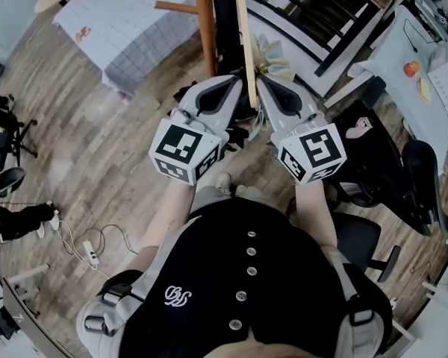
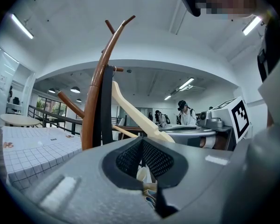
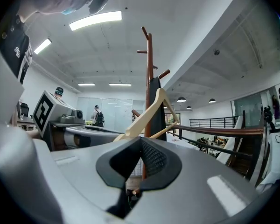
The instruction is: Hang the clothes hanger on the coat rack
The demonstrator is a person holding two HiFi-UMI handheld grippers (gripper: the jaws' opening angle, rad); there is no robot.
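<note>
Two closed tools side by side, left tongs (image 1: 236,85) and right tongs (image 1: 260,85), with the pale clothes hanger (image 1: 244,36) rising between them.
Each pair has its mesh pads pressed together, and the two sets of tips are near each other. The hanger slants up at 12 o'clock from the tips, its top (image 3: 162,93) just beside the coat rack (image 3: 150,59) pole; can't tell if it hooks on. A black strap (image 2: 106,106) hangs along the pole. A grid-cloth surface (image 1: 127,28) lies farther out at 10 o'clock.
</note>
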